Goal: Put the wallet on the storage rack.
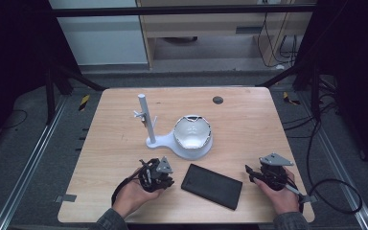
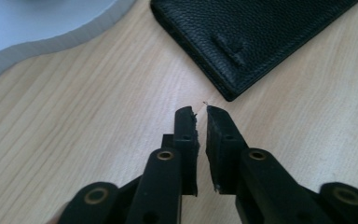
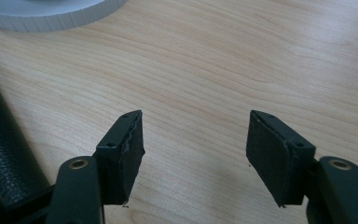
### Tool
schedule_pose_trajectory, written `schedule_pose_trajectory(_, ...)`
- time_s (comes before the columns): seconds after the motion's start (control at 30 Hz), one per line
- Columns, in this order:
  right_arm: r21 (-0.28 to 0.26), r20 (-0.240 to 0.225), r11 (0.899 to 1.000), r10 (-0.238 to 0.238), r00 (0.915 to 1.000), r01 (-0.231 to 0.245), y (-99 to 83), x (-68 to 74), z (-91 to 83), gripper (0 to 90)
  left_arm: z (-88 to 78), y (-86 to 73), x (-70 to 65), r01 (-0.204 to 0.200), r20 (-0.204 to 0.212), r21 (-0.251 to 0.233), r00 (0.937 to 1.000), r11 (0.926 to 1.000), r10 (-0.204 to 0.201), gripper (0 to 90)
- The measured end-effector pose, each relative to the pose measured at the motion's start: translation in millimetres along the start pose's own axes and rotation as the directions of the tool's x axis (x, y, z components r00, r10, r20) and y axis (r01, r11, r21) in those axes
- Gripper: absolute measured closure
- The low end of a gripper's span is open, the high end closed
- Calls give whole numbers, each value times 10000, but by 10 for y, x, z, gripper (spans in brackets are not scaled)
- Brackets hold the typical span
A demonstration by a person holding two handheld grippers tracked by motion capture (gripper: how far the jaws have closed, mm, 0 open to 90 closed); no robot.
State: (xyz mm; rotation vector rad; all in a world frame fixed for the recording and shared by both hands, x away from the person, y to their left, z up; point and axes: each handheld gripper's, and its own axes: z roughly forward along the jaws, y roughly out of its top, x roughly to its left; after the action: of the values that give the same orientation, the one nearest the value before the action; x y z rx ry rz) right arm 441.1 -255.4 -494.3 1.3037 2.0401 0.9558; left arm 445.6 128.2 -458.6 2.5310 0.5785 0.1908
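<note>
Left gripper (image 2: pixel 201 112) nearly shut on nothing, right gripper (image 3: pixel 196 135) open; wallet (image 1: pixel 212 186) lower middle lies flat, pads might just skid off it.

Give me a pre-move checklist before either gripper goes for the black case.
1. Black case flat on table, between the hands: ok.
2. Left gripper empty, jaws nearly shut; too narrow to take the case: not ok.
3. Right gripper open, nothing between pads: ok.
4. Path from each gripper to the case free of other things: ok.
5. White stand and bowl apart from the case: ok.
</note>
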Motion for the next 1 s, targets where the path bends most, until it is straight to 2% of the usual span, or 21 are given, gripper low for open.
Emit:
schedule_pose_trajectory(0.07, 44, 30, 10000, -32, 10000, 32, -2, -7, 8, 379, 44, 30, -22, -111, 100, 263, 9999, 9996, 108, 869)
schedule_pose_trajectory(0.27, 61, 37, 10000, -47, 10000, 47, -4, -20, 13, 381, 115, 80, -40, -258, 192, 647, 9995, 9976, 246, 893)
schedule_pose_trajectory(0.5, 34, 56, 10000, -27, 10000, 27, -6, -30, 6, 372, 179, 125, -74, -361, 427, 719, 9985, 9968, 331, 895)
schedule_pose_trajectory(1.0, 56, -11, 10000, 40, 10000, -40, -4, -28, 5, 360, 225, 162, -83, -569, 501, 1042, 9974, 9929, 519, 896)
